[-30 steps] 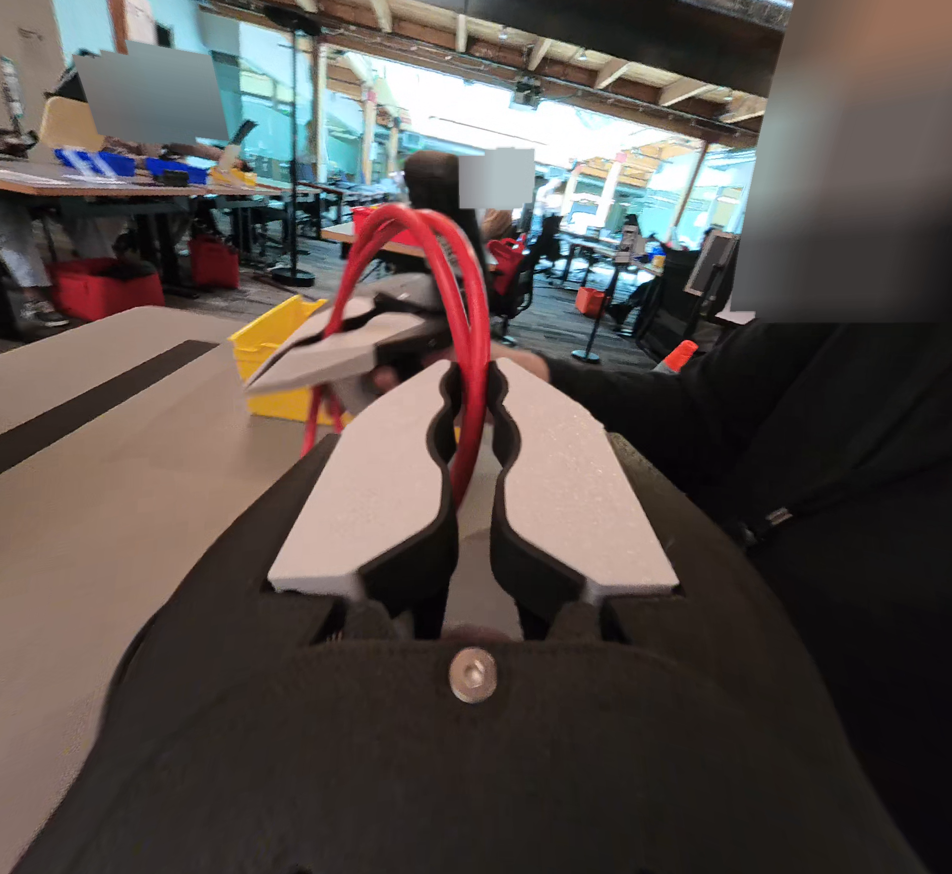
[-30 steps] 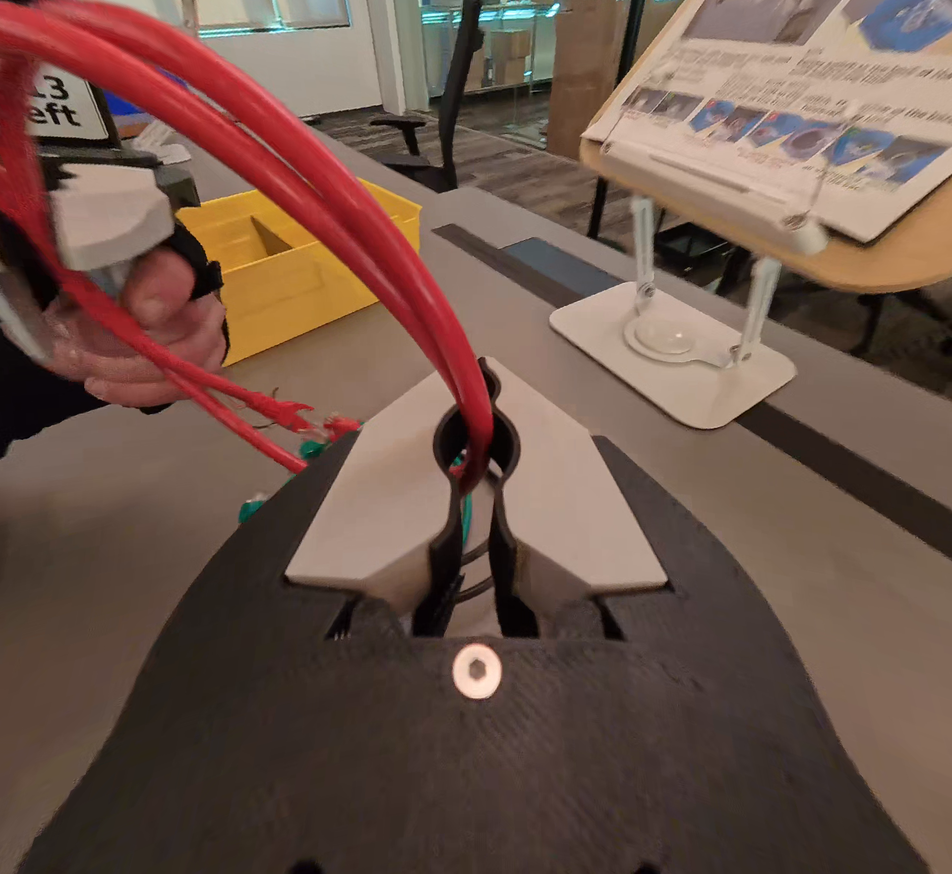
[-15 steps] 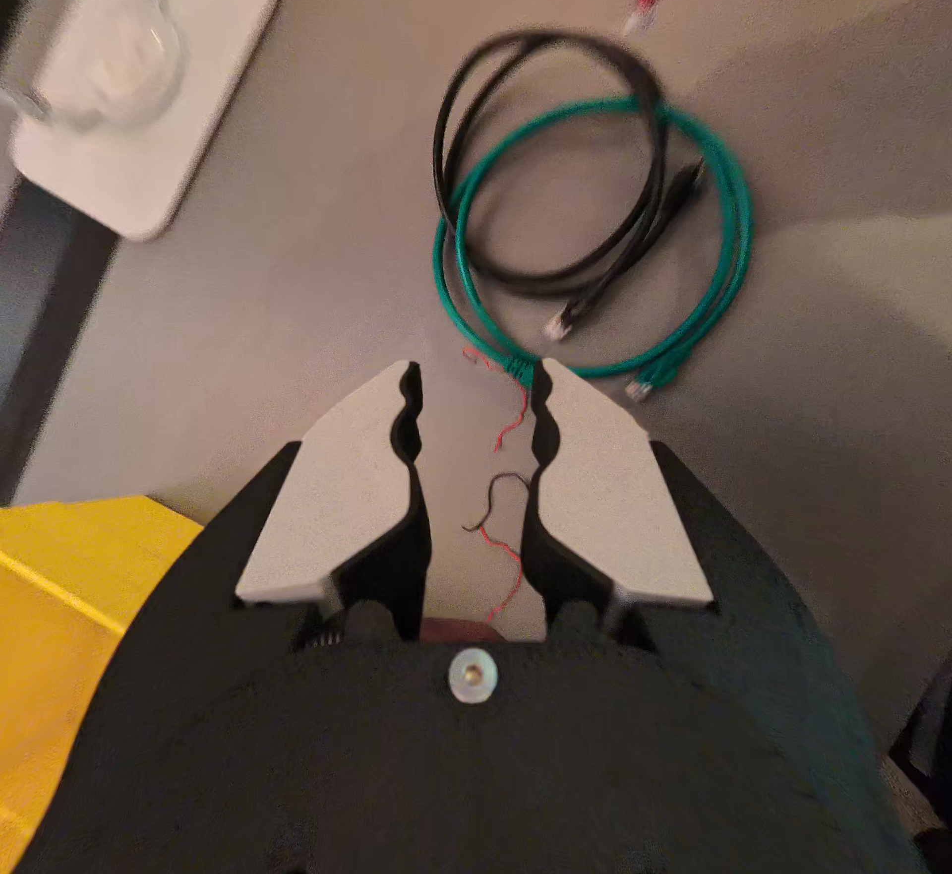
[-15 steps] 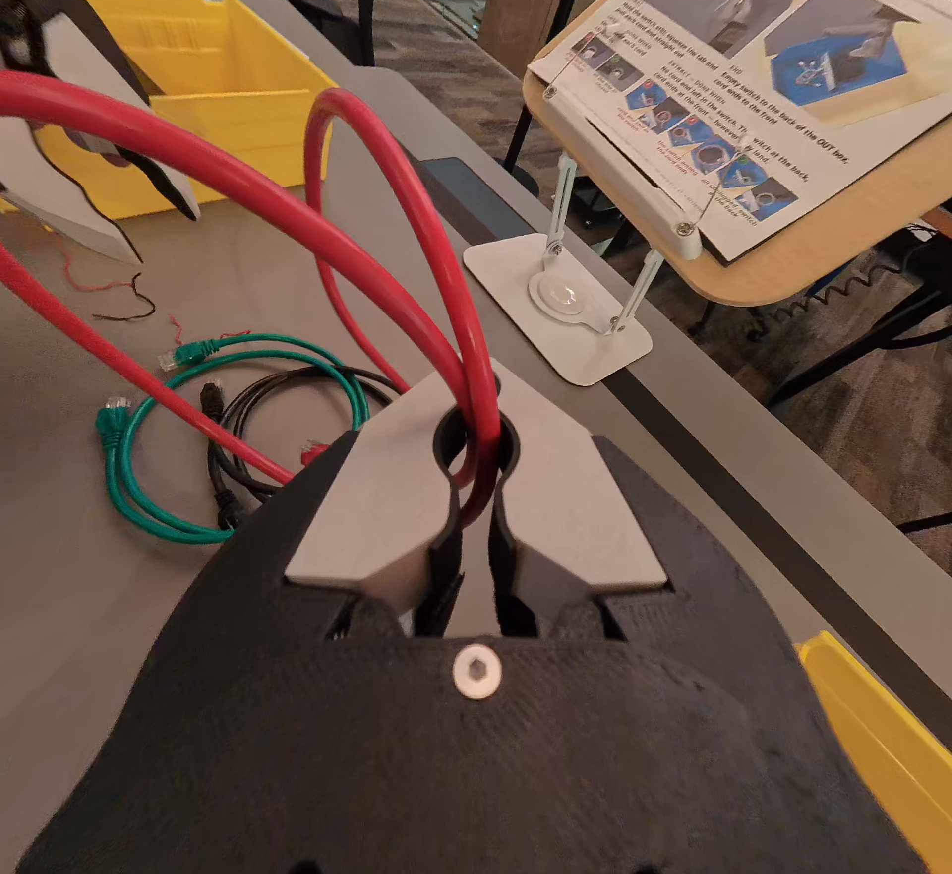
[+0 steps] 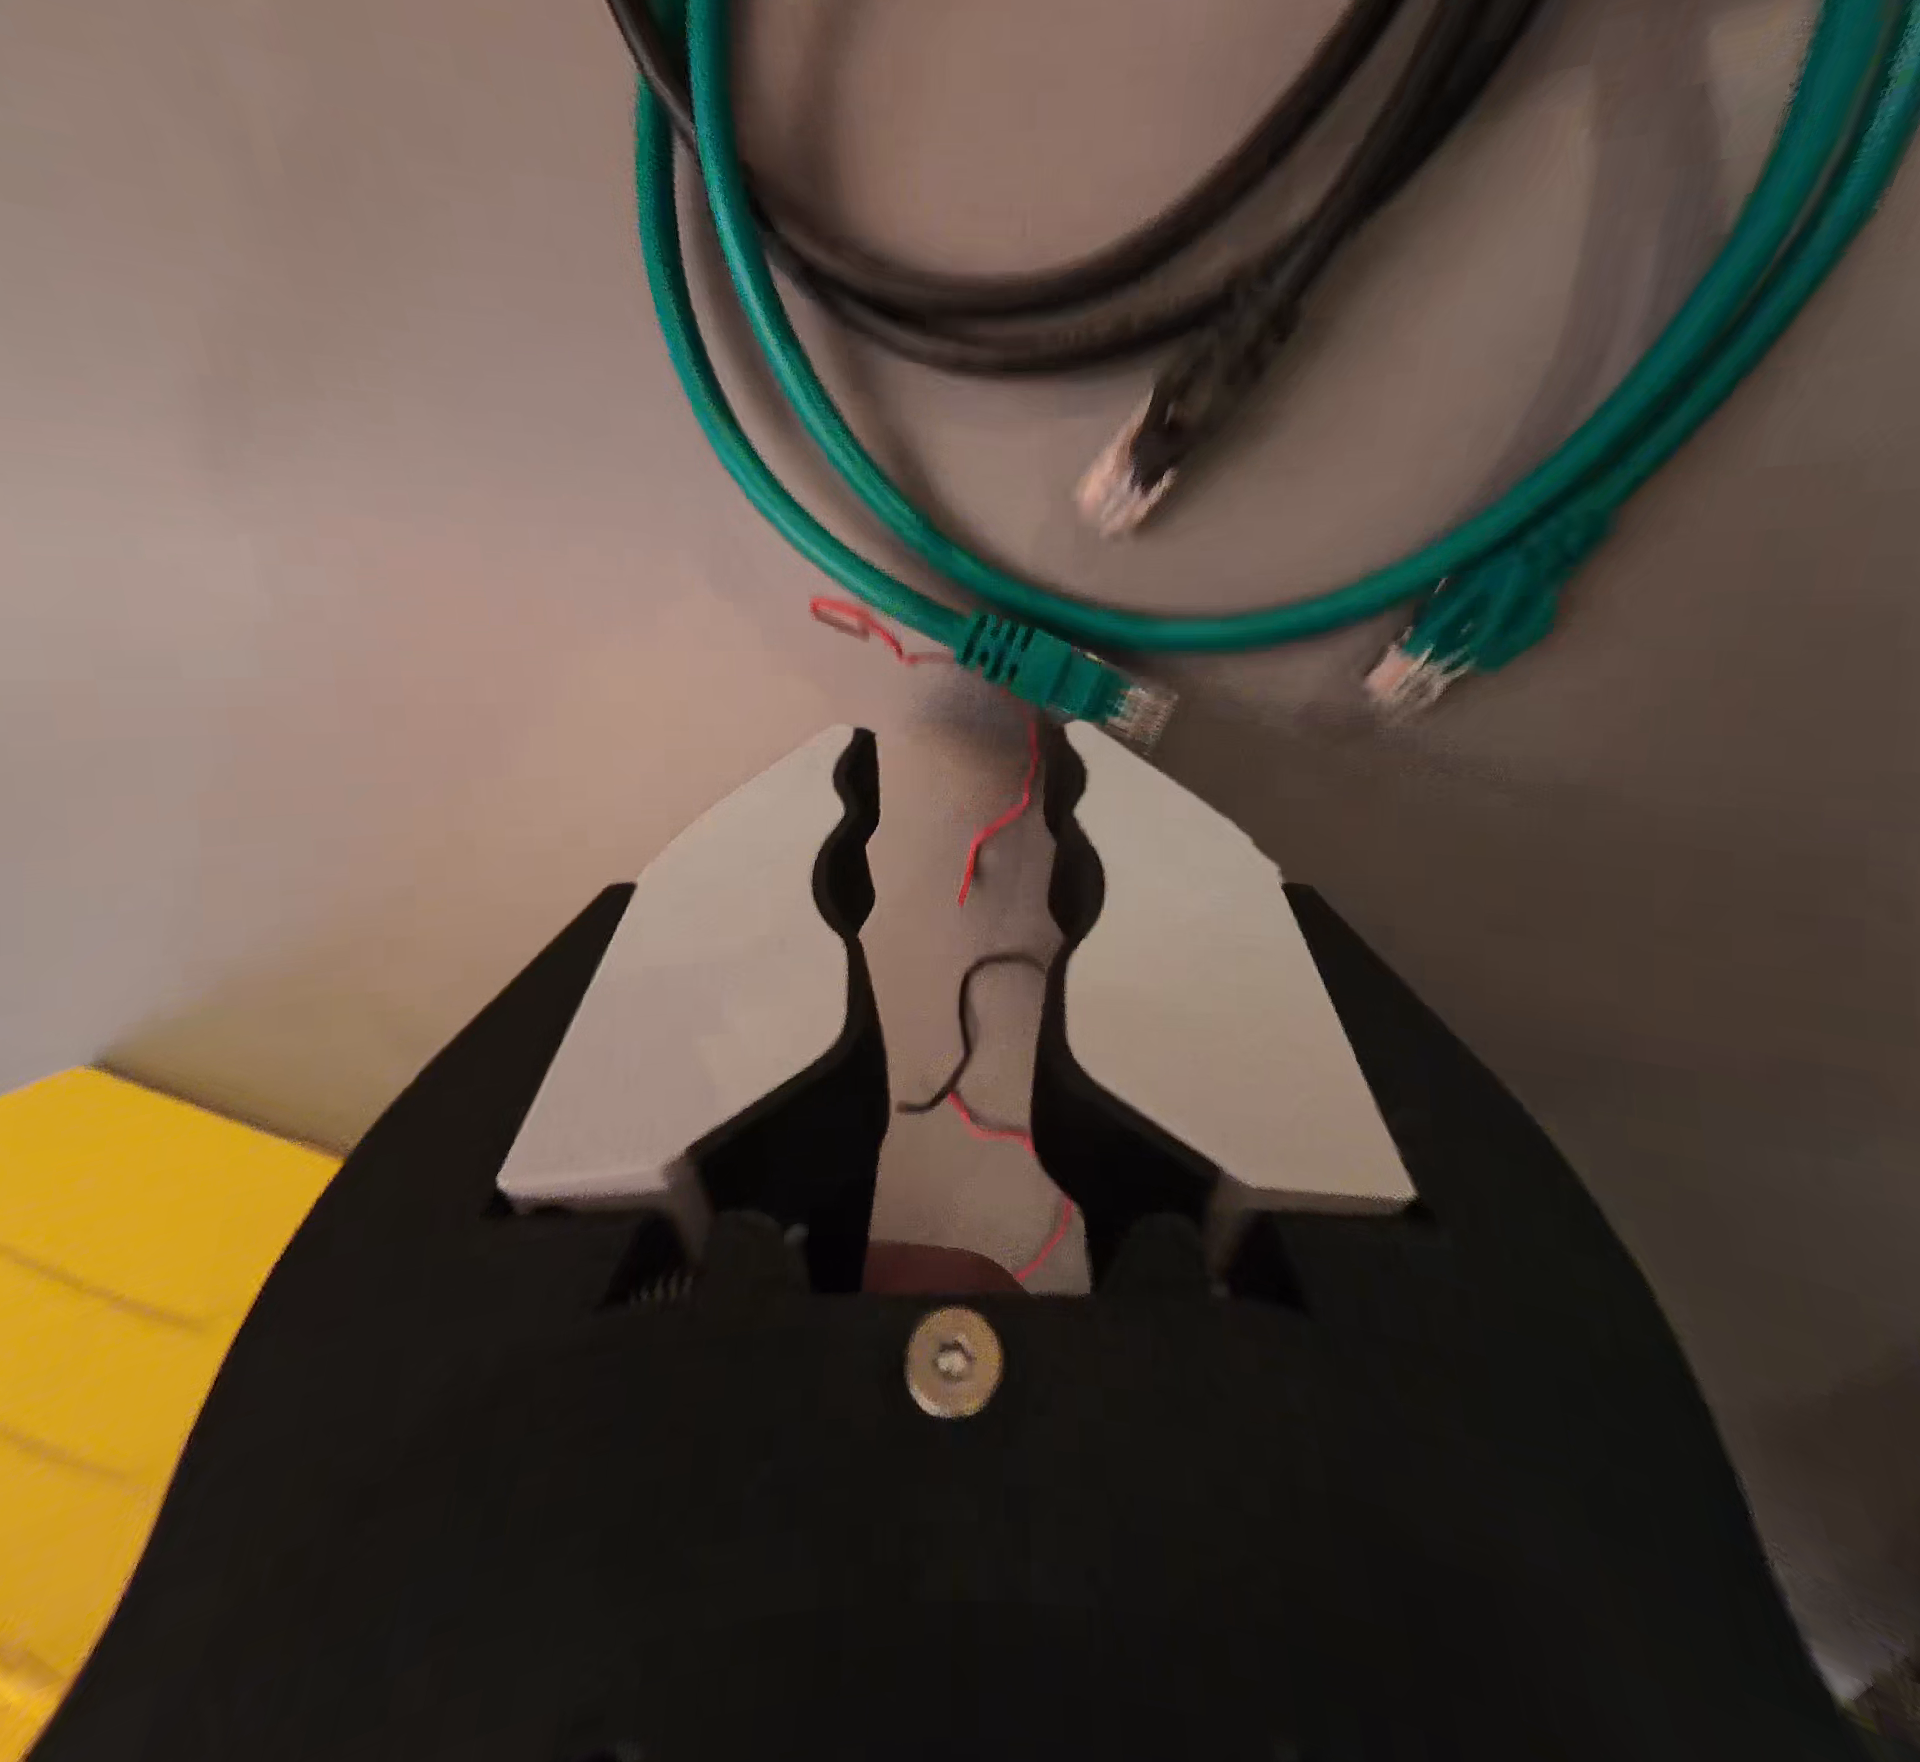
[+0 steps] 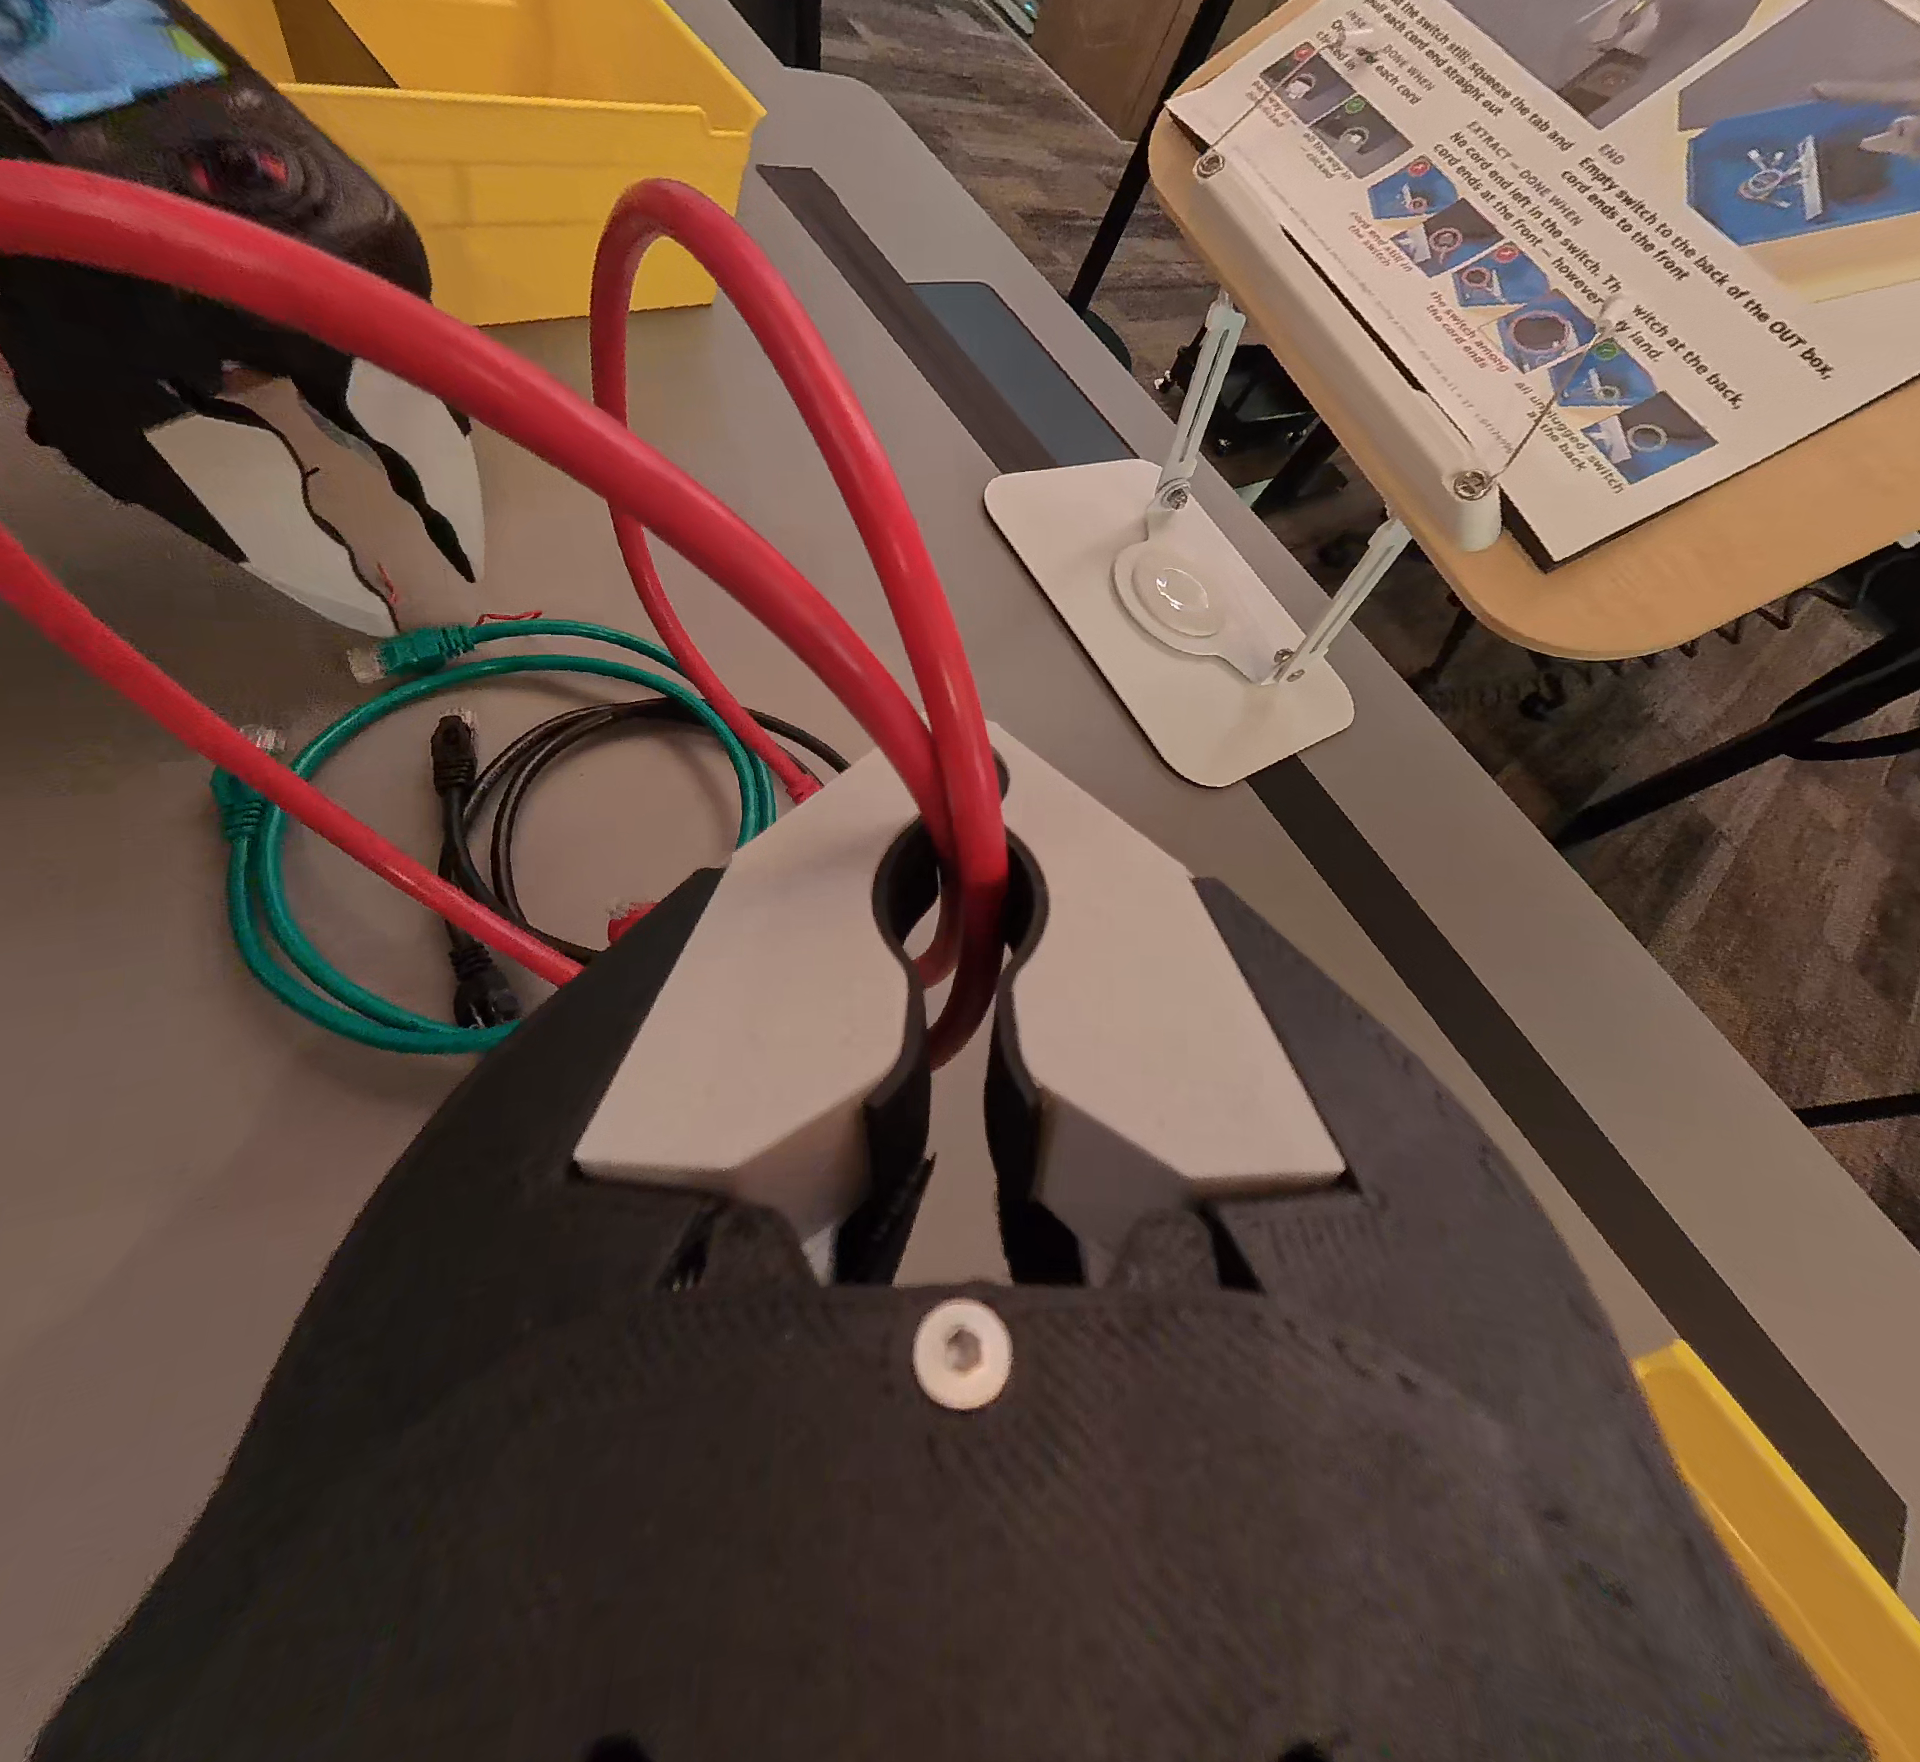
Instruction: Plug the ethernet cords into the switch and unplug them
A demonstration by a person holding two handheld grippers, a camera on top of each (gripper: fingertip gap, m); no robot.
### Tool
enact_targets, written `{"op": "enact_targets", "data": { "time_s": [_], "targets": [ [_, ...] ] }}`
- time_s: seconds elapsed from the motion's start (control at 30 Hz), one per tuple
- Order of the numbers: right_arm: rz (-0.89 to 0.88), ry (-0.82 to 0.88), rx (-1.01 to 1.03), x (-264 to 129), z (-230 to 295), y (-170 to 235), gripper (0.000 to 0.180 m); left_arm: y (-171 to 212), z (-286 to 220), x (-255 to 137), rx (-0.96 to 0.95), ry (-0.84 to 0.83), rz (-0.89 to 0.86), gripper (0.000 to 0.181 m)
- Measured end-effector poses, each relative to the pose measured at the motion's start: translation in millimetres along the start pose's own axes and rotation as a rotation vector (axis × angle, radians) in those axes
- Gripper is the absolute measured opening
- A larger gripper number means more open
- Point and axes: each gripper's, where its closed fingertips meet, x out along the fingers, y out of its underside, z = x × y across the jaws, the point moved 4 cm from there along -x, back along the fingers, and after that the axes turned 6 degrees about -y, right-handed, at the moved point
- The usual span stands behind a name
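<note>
While the right gripper (image 6: 961,923) pinches a loop of the red cord (image 6: 665,476) between nearly closed jaws, the left gripper (image 5: 961,756) points down at the bench (image 5: 312,362) with its jaws spread wide and nothing between them. The red cord arches up out of the right gripper and its plug ends come down onto the bench among the other cords. The green cord (image 5: 748,278) lies coiled on the bench with the black cord (image 5: 1039,320) inside its ring; one green plug (image 5: 1049,673) sits just beyond the left gripper's fingertips. Thin red and black wire scraps (image 5: 977,1016) lie on the bench under the open jaws. A yellow bin (image 6: 468,81) stands at the far edge of the bench, and a white stand (image 6: 1174,611) holding a printed sheet (image 6: 1621,154) sits along the right edge. No switch shows in either view.
</note>
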Motion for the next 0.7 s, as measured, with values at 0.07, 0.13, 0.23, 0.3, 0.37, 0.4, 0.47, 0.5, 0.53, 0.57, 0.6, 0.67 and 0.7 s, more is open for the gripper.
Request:
{"op": "enact_targets", "data": {
  "time_s": [0.07, 0.13, 0.23, 0.3, 0.37, 0.4, 0.47, 0.5, 0.53, 0.57, 0.6, 0.67, 0.7],
  "targets": [
    [-0.006, -0.002, 0.0, 0, 0, 0, 0.0, -6, 5, 2, -0.057, -0.024, -0.016, 0.029],
    [-0.009, -0.002, 0.003, -1, -1, 0, 0.0, -2, 8, 11, -0.073, -0.046, 0.039, 0.027],
    [-0.009, -0.003, 0.004, -1, -1, 0, 0.0, -10, -1, 17, -0.141, 0.04, -0.021, 0.022],
    [-0.007, -0.003, 0.003, -1, -1, 1, 0.0, -13, 1, 19, -0.173, 0.036, -0.035, 0.016],
    [-0.004, -0.004, 0.0, 0, -1, 1, 0.0, -15, 0, 19, -0.168, 0.045, -0.046, 0.015],
    [-0.002, -0.004, -0.001, 0, -1, 1, 0.0, -16, -1, 19, -0.169, 0.051, -0.05, 0.019],
    [-0.002, -0.004, -0.001, 0, -1, 1, 0.0, -16, -3, 18, -0.169, 0.066, -0.045, 0.026],
    [-0.003, -0.004, 0.0, -1, -1, 1, 0.0, -17, -5, 18, -0.17, 0.08, -0.048, 0.029],
    [-0.004, -0.005, 0.001, -1, -1, 1, 0.0, -18, -7, 18, -0.178, 0.092, -0.052, 0.031],
    [-0.003, -0.005, 0.0, -1, -1, 1, 0.0, -19, -8, 18, -0.186, 0.106, -0.056, 0.033],
    [-0.003, -0.005, 0.0, -1, -1, 1, 0.0, -20, -10, 18, -0.192, 0.125, -0.065, 0.034],
    [-0.003, -0.008, -0.001, -1, -1, 1, 0.0, -23, -9, 20, -0.216, 0.127, -0.085, 0.032],
    [-0.001, -0.01, -0.002, 0, 0, 2, 0.0, -25, -9, 20, -0.217, 0.118, -0.084, 0.031]
  ]
}}
